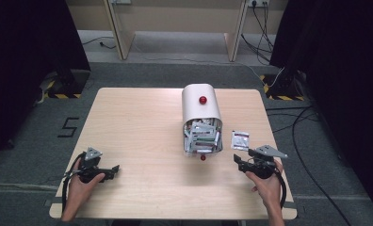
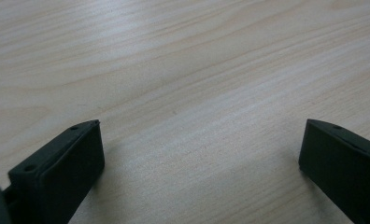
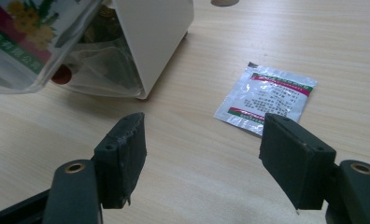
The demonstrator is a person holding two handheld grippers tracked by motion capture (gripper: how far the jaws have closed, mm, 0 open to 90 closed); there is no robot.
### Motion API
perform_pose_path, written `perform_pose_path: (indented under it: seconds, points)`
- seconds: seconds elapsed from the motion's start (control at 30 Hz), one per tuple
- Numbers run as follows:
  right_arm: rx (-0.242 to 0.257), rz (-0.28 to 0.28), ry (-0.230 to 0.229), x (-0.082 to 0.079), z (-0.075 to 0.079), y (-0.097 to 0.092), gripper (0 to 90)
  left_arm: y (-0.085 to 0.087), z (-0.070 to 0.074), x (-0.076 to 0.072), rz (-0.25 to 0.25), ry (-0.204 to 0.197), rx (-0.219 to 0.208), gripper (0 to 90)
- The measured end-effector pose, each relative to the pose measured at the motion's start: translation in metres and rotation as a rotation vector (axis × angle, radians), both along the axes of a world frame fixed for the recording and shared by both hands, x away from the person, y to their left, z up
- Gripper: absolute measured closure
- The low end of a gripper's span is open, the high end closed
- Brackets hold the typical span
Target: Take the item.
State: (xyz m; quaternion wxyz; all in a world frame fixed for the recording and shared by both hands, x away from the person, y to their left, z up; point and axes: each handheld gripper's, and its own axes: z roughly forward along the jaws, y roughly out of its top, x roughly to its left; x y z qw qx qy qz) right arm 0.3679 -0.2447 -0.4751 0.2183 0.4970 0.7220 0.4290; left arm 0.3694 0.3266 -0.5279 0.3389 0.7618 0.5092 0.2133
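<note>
Sachet (image 1: 240, 140) just beside white bin (image 1: 201, 110)

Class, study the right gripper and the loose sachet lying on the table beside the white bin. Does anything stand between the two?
Nothing visible does. The right gripper has open jaws, and only bare table lies between them and the sachet. The white bin stands off to one side, clear of that path.

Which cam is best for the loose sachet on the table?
Right gripper view: the sachet lies flat just beyond the open right gripper, print visible. High view shows it small beside the white bin. Left gripper view faces bare tabletop.
</note>
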Motion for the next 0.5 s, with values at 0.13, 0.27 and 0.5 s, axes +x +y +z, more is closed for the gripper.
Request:
perform_pose_path:
  seconds: [0.13,0.27,0.5]
  points:
    - [-0.002,0.016,-0.007,-0.005,0.0,0.005,32.4,0.0,0.0,0.0,0.0,0.0,0.0,0.0]
    - [-0.006,0.026,-0.005,-0.007,-0.001,0.008,32.4,0.0,0.0,0.0,0.0,0.0,0.0,0.0]
    - [-0.012,0.044,0.004,-0.011,-0.005,0.013,30.4,0.0,0.0,0.0,0.0,0.0,0.0,0.0]
